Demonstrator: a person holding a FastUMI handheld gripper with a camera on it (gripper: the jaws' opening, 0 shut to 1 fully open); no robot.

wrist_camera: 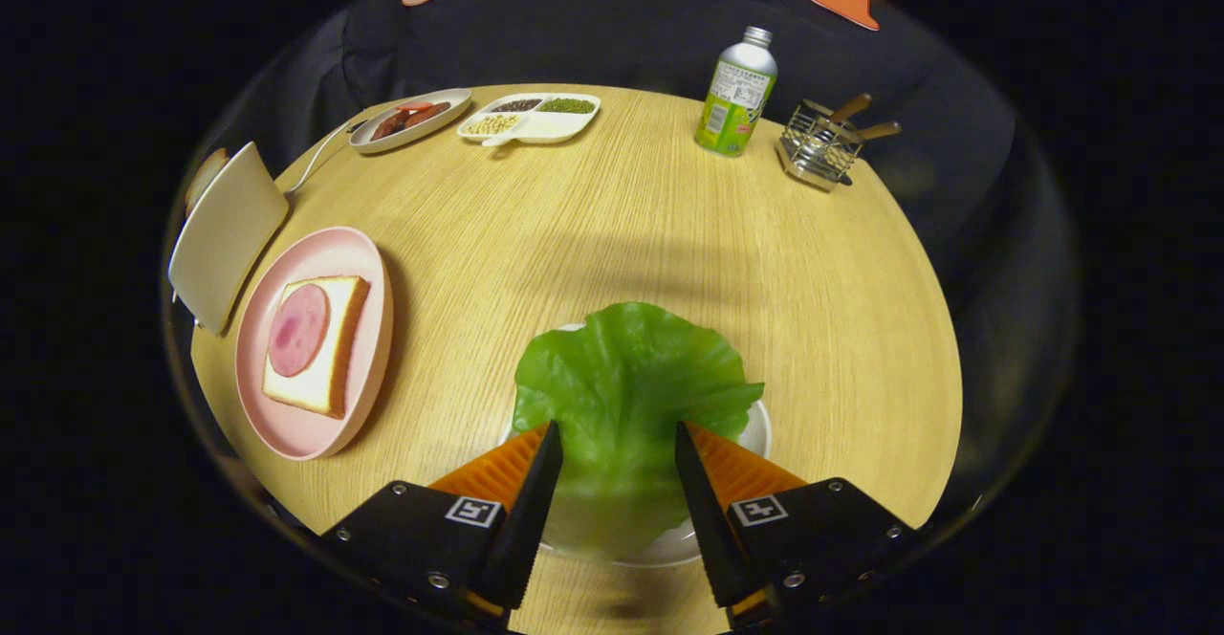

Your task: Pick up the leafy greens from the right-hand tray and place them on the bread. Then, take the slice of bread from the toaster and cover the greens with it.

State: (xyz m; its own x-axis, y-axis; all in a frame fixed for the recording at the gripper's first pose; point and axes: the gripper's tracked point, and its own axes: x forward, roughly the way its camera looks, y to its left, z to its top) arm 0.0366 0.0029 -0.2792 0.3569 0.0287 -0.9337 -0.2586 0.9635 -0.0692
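Spread apart, the jaws of the gripper (618,444) hang just above a green lettuce leaf (626,382), which lies on a small white tray (757,434) on the round wooden surface (622,224); I cannot tell whether the fingers touch the leaf. Off to the left sits a pink plate (368,276) carrying a slice of bread (330,353) topped with a round of ham (297,329). Just beyond that plate stands a cream toaster (225,233) with a second slice (204,178) poking out. Farther back are a dish of sausages (411,119), a divided dish of beans (529,118), a bottle (736,92) and a wire rack (819,147).
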